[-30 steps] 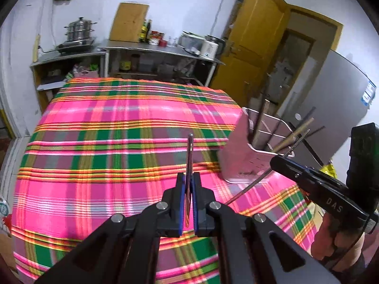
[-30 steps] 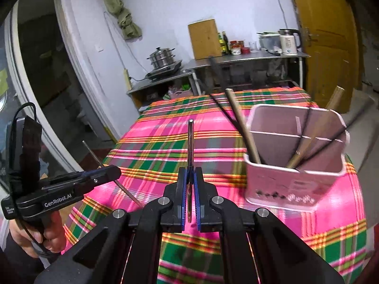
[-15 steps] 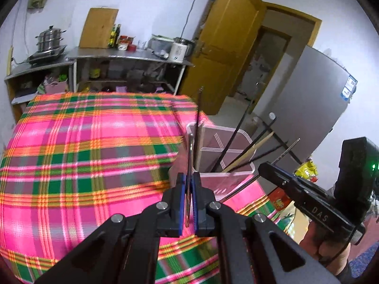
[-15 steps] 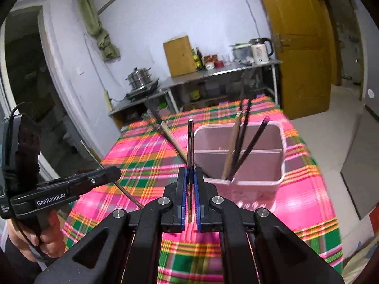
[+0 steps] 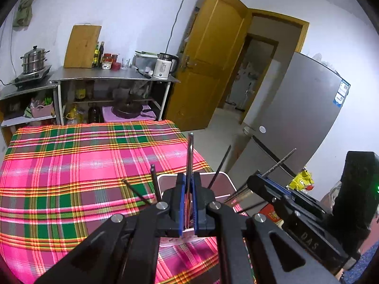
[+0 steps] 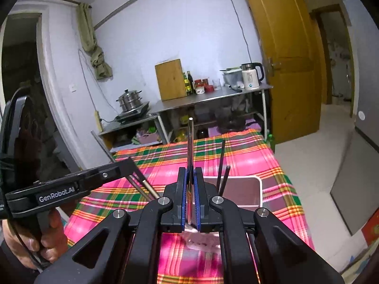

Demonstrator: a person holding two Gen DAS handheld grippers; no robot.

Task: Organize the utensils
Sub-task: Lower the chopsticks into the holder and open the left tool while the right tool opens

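Both grippers pinch a thin metal utensil: left gripper (image 5: 188,203) and right gripper (image 6: 191,203), each right over the pink utensil holder (image 6: 257,190) on the plaid tablecloth (image 6: 248,156). I'd tip each utensil handle-down, aim between the chopsticks (image 6: 222,165), then release gently.

Left gripper (image 6: 119,169) reads "GenRobot.AI" (right gripper (image 5: 254,182): "DAS").

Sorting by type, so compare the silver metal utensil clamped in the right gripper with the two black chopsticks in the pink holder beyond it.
The slim silver metal utensil is shiny; the two black chopsticks are matte. The utensil is clamped in the shut right gripper; the chopsticks stand loose in the pink plastic holder. The utensil runs straight along the gripper; the chopsticks lean. Both are long and thin.
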